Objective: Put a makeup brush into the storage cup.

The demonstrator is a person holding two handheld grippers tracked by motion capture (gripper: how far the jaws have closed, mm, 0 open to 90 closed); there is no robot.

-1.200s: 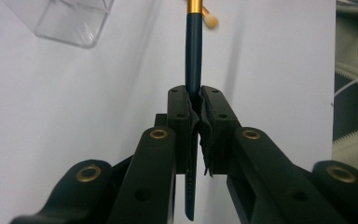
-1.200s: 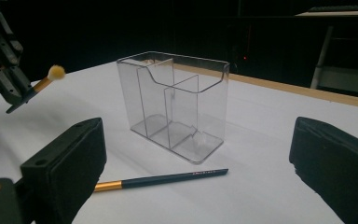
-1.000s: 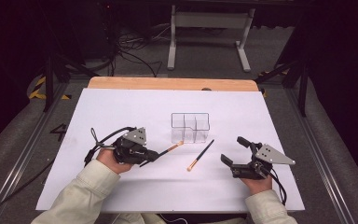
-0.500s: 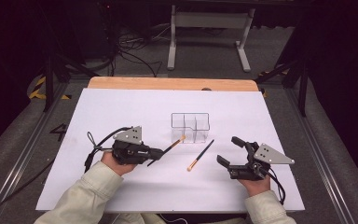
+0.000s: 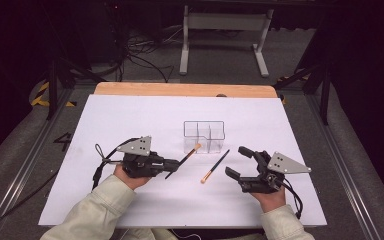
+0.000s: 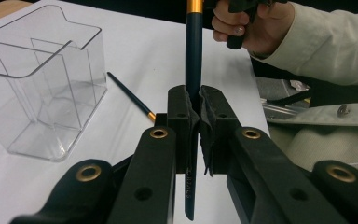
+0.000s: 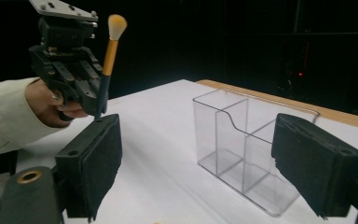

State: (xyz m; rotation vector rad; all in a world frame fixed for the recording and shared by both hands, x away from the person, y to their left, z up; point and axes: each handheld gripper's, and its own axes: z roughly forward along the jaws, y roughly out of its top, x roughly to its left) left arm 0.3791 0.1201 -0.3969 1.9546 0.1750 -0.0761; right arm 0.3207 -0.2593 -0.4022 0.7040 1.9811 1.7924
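My left gripper [image 5: 172,163] is pinched hard on a brush [image 5: 184,160], the dark handle clamped between the pads and the bristle end pointing toward the organizer [image 5: 204,136]. In the left gripper view the handle [image 6: 193,56] runs straight up out of the jaws. My right gripper [image 5: 240,162] stands spread with nothing between its pads, though the jaws have just been closing a little. Between the two grippers a second brush [image 5: 215,166] lies flat on the white sheet [image 5: 130,120], just in front of the organizer, bristles toward me. Beyond it the clear organizer stands upright, and in the right gripper view its compartments [image 7: 242,140] look empty. I'd judge the work barely begun: one brush is lifted and ready to go in, neither is stowed, and the second is yet to be picked up.
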